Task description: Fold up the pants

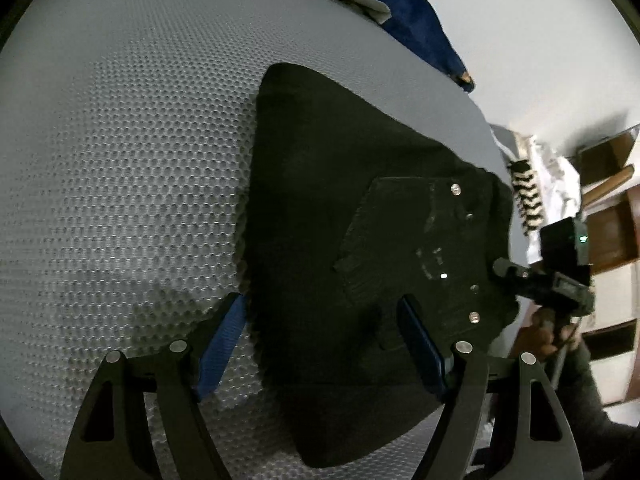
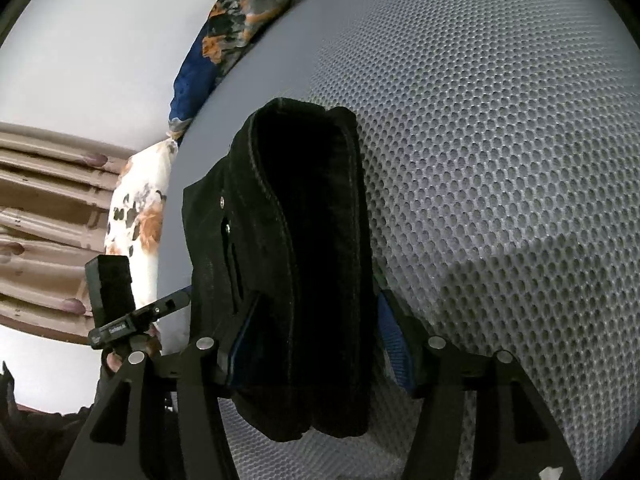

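On a grey mesh mattress [image 1: 120,160] dimpled all over with small honeycomb cells lies a pair of black denim pants [image 1: 340,200], folded into a thick, roughly wedge-shaped stack; the right wrist view shows its rounded fold, a line of pale stitching along one seam and small metal rivets [image 2: 227,229] beside a pocket slit. Around the near end of that stack stands the right gripper [image 2: 312,344], its blue-padded fingers [image 2: 396,344] set apart on either side of the cloth; whether the pads actually press the denim is hard to judge, since the left pad is partly buried in dark folds. Over the stack's near edge the left gripper [image 1: 324,348] points downward with its blue pads [image 1: 220,348] spread wide, one above bare mesh, the other above the black fabric, gripping nothing. Past the mattress's far edge a blue bedcover with orange and grey blotches [image 2: 224,32] is bunched against a plain pale wall [image 2: 100,40], and a white pillow with orange and dark floral prints [image 2: 136,216] lies beside ribbed brown panelling [image 2: 44,200].
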